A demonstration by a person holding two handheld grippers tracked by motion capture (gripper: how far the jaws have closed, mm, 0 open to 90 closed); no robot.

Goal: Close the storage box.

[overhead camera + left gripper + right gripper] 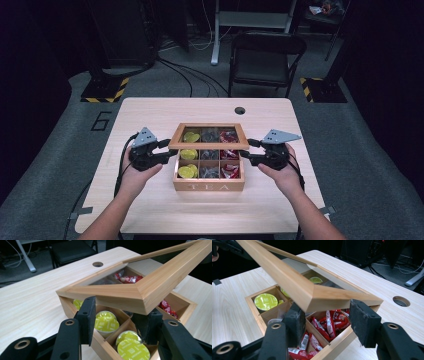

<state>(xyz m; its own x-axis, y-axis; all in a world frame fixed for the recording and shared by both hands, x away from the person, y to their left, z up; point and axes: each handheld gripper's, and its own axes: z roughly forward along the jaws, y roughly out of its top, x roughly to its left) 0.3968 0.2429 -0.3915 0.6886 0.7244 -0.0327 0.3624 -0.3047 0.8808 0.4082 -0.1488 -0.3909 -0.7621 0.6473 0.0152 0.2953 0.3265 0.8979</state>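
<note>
A wooden tea box (209,186) marked TEA stands mid-table, and its framed glass lid (208,146) is tilted partly up. Yellow capsules (106,321) fill the left compartments, dark ones (209,172) the middle, red packets (329,325) the right. My left gripper (170,151) reaches in at the lid's front left corner (140,297). That corner lies over its spread jaws (117,312), which do not pinch it. My right gripper (246,151) is at the front right corner (312,300) in the same way, with wide jaws (327,310) under the lid's edge.
The light wooden table (150,115) has a round cable hole (240,110) behind the box. A black folding chair (265,55) and a desk leg (216,35) stand beyond the far edge. Cables trail from each gripper toward the person.
</note>
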